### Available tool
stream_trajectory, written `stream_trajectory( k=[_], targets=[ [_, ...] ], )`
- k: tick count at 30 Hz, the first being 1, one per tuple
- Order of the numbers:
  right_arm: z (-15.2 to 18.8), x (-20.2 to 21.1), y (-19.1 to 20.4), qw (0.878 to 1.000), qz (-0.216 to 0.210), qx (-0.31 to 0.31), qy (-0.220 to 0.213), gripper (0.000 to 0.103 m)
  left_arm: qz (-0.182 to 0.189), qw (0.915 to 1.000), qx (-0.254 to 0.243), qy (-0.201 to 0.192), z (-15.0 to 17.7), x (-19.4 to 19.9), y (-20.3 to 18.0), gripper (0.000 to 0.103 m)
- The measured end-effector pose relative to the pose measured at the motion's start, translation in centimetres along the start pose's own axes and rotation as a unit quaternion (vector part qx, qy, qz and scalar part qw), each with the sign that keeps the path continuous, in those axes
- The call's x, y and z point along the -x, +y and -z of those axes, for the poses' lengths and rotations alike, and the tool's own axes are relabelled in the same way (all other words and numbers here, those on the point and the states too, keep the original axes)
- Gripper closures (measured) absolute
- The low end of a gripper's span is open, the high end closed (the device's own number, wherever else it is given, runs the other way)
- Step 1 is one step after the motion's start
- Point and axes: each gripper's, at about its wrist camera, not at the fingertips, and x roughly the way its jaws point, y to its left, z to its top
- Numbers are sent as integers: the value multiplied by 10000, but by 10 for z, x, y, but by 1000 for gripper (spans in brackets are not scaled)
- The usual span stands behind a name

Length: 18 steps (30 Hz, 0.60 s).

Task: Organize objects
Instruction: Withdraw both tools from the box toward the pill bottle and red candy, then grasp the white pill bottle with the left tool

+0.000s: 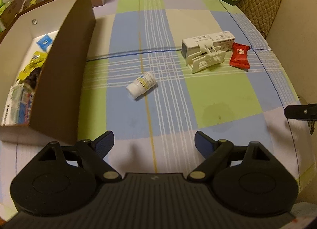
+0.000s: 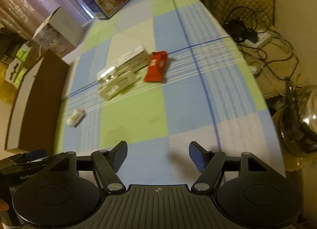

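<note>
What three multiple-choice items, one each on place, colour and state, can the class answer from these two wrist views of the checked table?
1. Where does the red packet lie?
A. inside the brown box
B. beside the white carton
C. between the left tool's fingers

2. What colour is the bottle's cap?
A. white
B. red
C. black

3. How is the left tool?
A. shut on the bottle
B. shut on nothing
C. open, holding nothing

Answers: 1 B, the packet sits on the cloth right next to the white carton. 2 A, the bottle lies on its side showing a white cap. 3 C, its fingers stand apart over bare cloth.
</note>
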Motion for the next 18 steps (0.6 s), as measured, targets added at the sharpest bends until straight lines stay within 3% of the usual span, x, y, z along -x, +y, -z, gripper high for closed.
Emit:
stream_trajectory(
  k=[6,8,9,18],
  targets=[
    [-5,-5,-9,9998,36,-170,-34,37,-81,9984,-534,-170,-22,-19,0,26],
    [-7,-7,-11,9998,66,-176,-33,37,-59,9973,-704,-188,-34,-27,3,38],
    [-8,-8,-12,9998,80,-179,-41,37,-31,9969,-756,-194,-38,-30,6,38],
    [-18,-15,-18,9996,124,-264,-57,37,138,9923,-1229,116,-66,-68,16,51]
  ],
)
